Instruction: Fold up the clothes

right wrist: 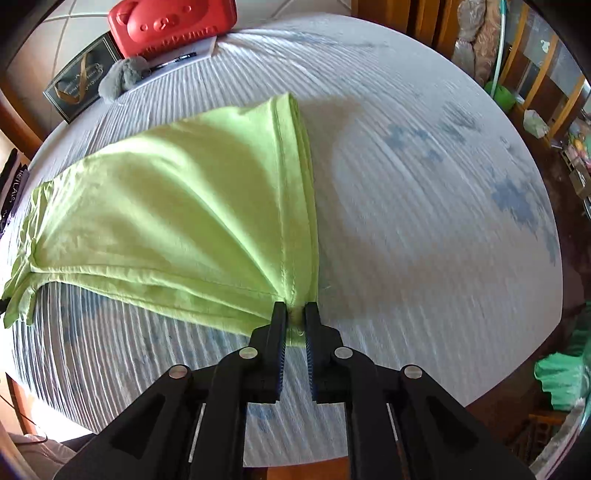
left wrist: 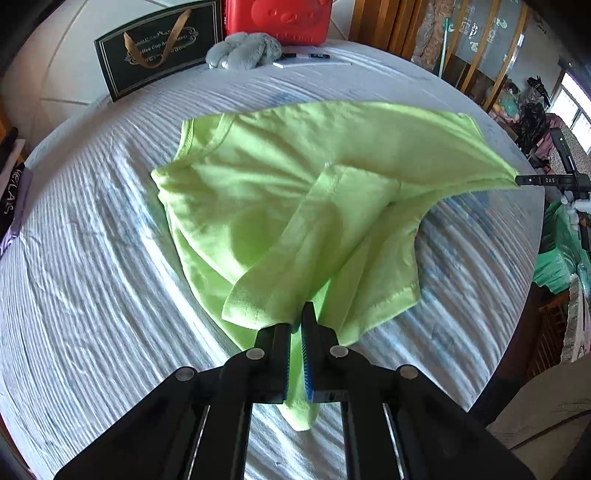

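Left wrist view: a round bench (left wrist: 92,229) under a white ribbed cloth carries a lime-green T-shirt (left wrist: 266,184); a dark gift bag (left wrist: 159,44), a red case (left wrist: 280,18) and a grey plush toy (left wrist: 243,50) stand at the far edge. The left gripper (left wrist: 295,325) pinches a bunched fold of the shirt. The right gripper (left wrist: 546,181) grips the shirt's far corner.

Right wrist view: wooden furniture (right wrist: 535,74) lines the room beyond the bench. The right gripper is nearly closed, clamped on the gathered hem, lifting the shirt partly off the cloth.

Lived-in home, round cloth-covered table (left wrist: 110,258), gift bag (left wrist: 159,44), wooden shelving (right wrist: 535,74), tiled floor
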Tool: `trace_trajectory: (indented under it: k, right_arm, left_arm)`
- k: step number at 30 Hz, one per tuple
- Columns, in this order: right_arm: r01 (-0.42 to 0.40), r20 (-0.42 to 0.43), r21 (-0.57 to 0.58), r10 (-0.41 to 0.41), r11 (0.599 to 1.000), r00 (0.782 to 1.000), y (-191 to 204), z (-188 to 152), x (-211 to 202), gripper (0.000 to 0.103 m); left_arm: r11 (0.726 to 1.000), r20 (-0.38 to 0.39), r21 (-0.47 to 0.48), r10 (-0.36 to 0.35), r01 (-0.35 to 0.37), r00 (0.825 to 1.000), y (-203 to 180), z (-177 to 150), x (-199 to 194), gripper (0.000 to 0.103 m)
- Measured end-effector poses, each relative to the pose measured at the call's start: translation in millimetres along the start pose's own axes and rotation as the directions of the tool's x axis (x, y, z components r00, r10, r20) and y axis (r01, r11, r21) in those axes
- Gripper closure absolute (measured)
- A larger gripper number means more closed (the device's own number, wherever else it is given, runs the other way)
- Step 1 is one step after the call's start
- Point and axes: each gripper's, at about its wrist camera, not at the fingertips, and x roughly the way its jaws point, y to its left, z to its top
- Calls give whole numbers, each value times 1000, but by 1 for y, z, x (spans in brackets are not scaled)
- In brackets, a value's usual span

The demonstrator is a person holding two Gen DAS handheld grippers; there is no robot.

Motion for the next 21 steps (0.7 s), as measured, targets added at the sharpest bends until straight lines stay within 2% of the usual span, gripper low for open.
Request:
trace_trajectory:
  k: [2,5,7,9,12,14,16,21]
  right_arm:
    - [-4,-24,30,5,1000,1000,-4,-4,-4,90]
    - [39,-12,19,-38,999,999,-7,-7,-19,90]
    - [48,17,22,-48,999,999,-10,-3,-30,90]
    - [50,49,27,-51,998,998,-10,6,-37,90]
    - [21,77,28,-23,999,997,-3,25,-39,90]
    - [-4,78,13,3,1000,997,8,37,-36,90]
    - [-40,82,-27,42,999,996,25,42,-36,90]
    - [-227,49,-146,236,963,971,92,47,-28,89]
  left_arm:
    - [999,-28,-31,-27,26,999,5,-12,-5,93]
    - [998,16,-60,-32,33,999,14,-16,-32,85]
    - [995,69,-92,-27,34,997,24,-7,-52,69]
    - [992,114,-125,-7,22,993,31,13,-61,59]
    - [988,143,-155,0,22,990,36,47,-54,58]
    - [983,124,-175,-35,56,992,35,64,-39,58]
    - [983,89,-176,-45,60,995,29,72,-23,58]
    - [985,48,-150,-78,84,996,20,64,-7,58]
